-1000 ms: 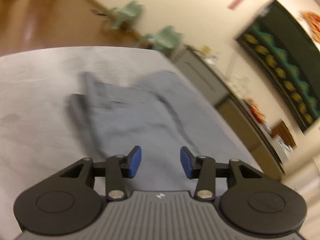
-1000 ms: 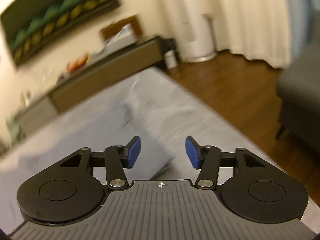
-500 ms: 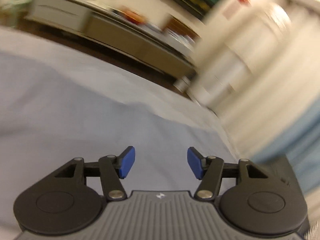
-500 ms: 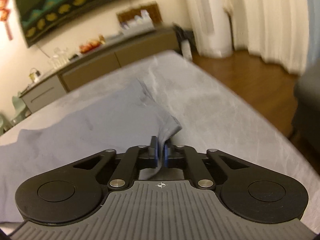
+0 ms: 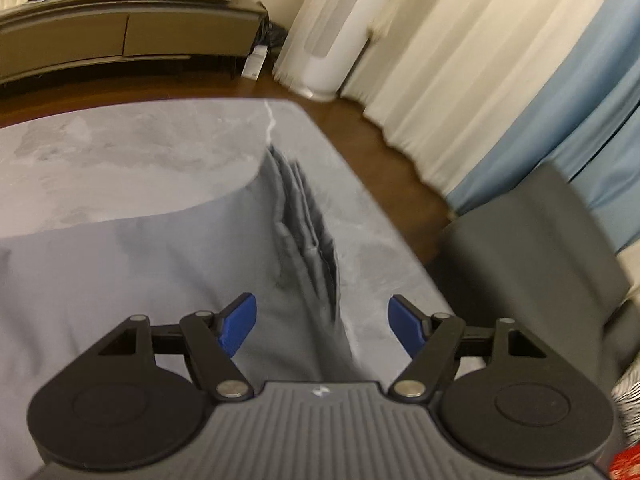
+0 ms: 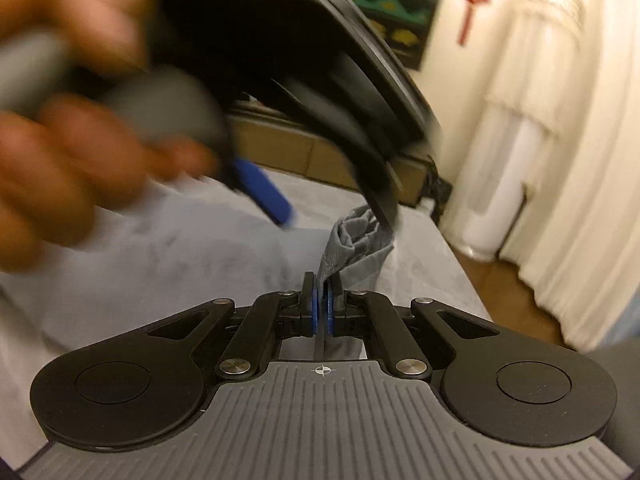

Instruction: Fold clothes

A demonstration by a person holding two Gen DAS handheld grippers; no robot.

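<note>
A blue-grey garment [image 5: 160, 264] lies spread on the grey marbled table [image 5: 120, 152]. Its right edge stands up as a bunched ridge [image 5: 308, 240]. My left gripper [image 5: 322, 326] hovers over that ridge, jaws opening and wide apart, with the ridge running between the blue pads [image 5: 240, 324] untouched. My right gripper [image 6: 320, 312] is shut on the garment's corner [image 6: 356, 248], which rises in folds above its pads. In the right wrist view a blurred hand [image 6: 72, 152] holds the left gripper [image 6: 338, 218] just above that lifted corner.
The table's right edge [image 5: 384, 208] drops to a wooden floor. A grey upholstered seat [image 5: 520, 264] stands close on the right. A low sideboard [image 5: 120, 36], a tall white appliance [image 5: 336, 52] and curtains [image 5: 480, 60] line the far wall.
The right gripper closed on the garment's corner and raised it. The left gripper swung across the table to that corner, rolled, and spread its jaws wider, coming into the right wrist view.
</note>
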